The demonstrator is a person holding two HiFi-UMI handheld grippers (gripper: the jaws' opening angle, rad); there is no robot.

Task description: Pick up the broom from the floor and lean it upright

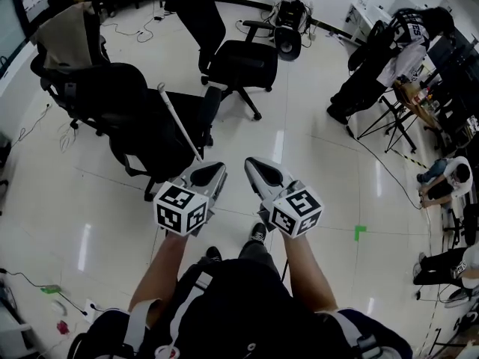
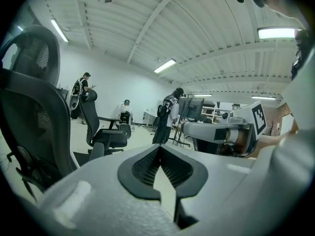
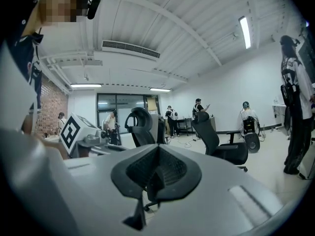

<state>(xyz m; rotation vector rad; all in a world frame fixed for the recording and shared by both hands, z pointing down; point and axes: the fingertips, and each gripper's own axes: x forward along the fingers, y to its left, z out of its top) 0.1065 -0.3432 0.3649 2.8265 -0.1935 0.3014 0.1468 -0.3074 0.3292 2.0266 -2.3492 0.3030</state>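
Tongs, left: our left gripper [image 1: 218,169] has its jaws brought together on nothing. We hold it up in front of us, well clear of the floor [image 1: 322,185].
Tongs, right: our right gripper [image 1: 251,162] is likewise closed tight and empty, just beside the left one and apart from the broom [image 1: 179,122].
Broom, place: its pale handle rests against the black office chair [image 1: 123,96], in the left half of the floor, just beyond the left gripper.
Broom, axis: we judge the long axis to be close to vertical, tilted a little onto the chair. The capped end of the handle points up and the brush end points down (we cannot see that end, since the lower part passes out of sight behind the left gripper).
Done: as we read it, the pick-up and the leaning are finished, since the handle stands propped and neither gripper touches it.
Left: little, as far as we can tell; perhaps only checking that the broom does not slide off the chair.
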